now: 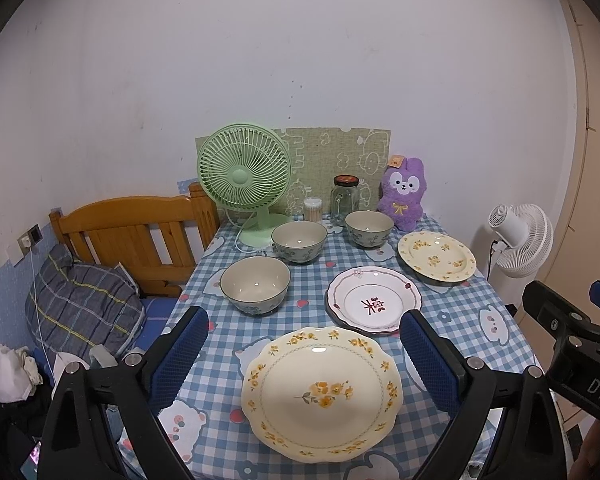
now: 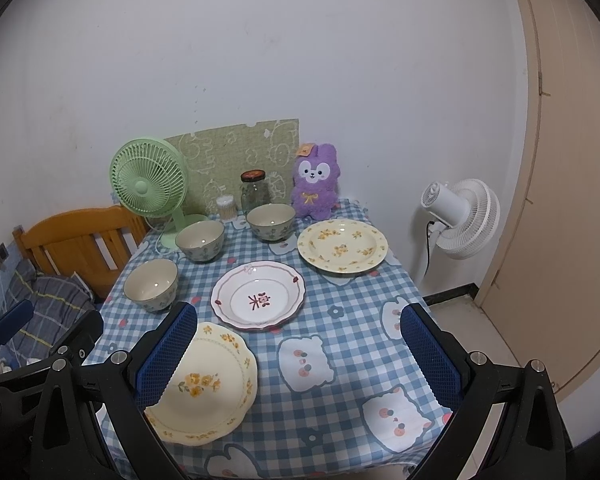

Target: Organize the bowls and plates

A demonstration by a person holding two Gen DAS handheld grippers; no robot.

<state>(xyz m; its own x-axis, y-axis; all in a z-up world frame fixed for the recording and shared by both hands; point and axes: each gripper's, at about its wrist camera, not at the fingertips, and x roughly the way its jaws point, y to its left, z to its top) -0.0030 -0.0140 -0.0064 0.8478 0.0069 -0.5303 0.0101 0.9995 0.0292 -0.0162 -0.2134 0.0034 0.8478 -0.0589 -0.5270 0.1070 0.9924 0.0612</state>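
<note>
Three plates and three bowls sit on the blue checked tablecloth [image 1: 312,276]. A near yellow-flower plate [image 1: 322,394] [image 2: 208,384] lies at the front. A white plate with a red mark [image 1: 374,300] [image 2: 258,296] lies mid-table. A far yellow-flower plate [image 1: 437,256] [image 2: 342,245] lies back right. A near bowl [image 1: 255,286] [image 2: 151,285], a middle bowl [image 1: 299,242] [image 2: 200,240] and a far bowl [image 1: 369,228] [image 2: 271,221] stand along the left and back. My left gripper [image 1: 304,328] is open and empty above the near plate. My right gripper [image 2: 299,320] is open and empty over the front right of the table.
A green fan [image 1: 245,178], a glass jar [image 1: 345,200], a cotton swab tub [image 1: 313,209] and a purple plush [image 1: 403,192] line the table's back edge. A wooden bed frame [image 1: 136,236] stands left. A white floor fan [image 2: 462,218] stands right by a door [image 2: 568,160].
</note>
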